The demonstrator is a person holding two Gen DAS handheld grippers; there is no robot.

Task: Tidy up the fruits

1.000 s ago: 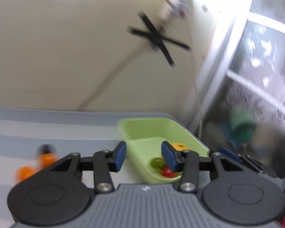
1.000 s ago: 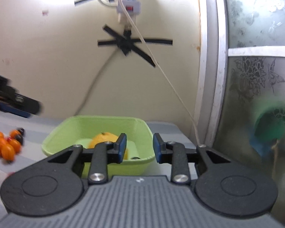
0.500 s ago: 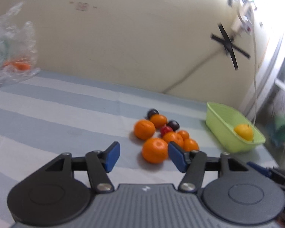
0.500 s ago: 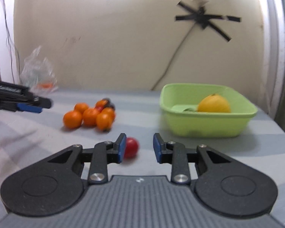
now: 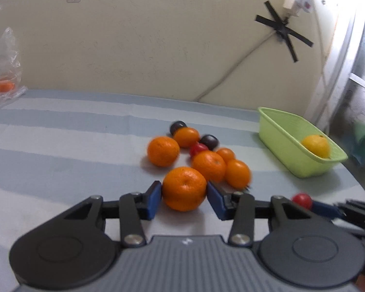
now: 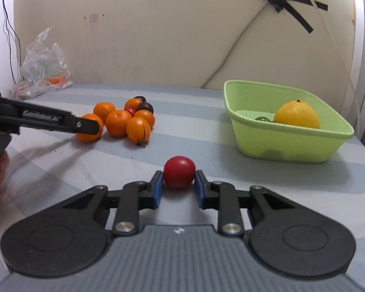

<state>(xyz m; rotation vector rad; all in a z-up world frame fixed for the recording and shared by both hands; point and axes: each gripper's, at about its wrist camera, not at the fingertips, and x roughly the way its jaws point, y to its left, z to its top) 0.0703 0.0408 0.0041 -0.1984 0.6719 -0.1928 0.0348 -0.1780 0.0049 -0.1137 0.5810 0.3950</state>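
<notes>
Where both faced the green tray before, left tool (image 5: 184,196) is closing, apparently touching 1 orange (image 5: 184,188); right tool (image 6: 178,188) closing around a tomato (image 6: 179,175).

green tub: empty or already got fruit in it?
Not empty. The green tub holds a large yellow-orange citrus and a small dark green fruit beside it; most of its floor is bare.
</notes>
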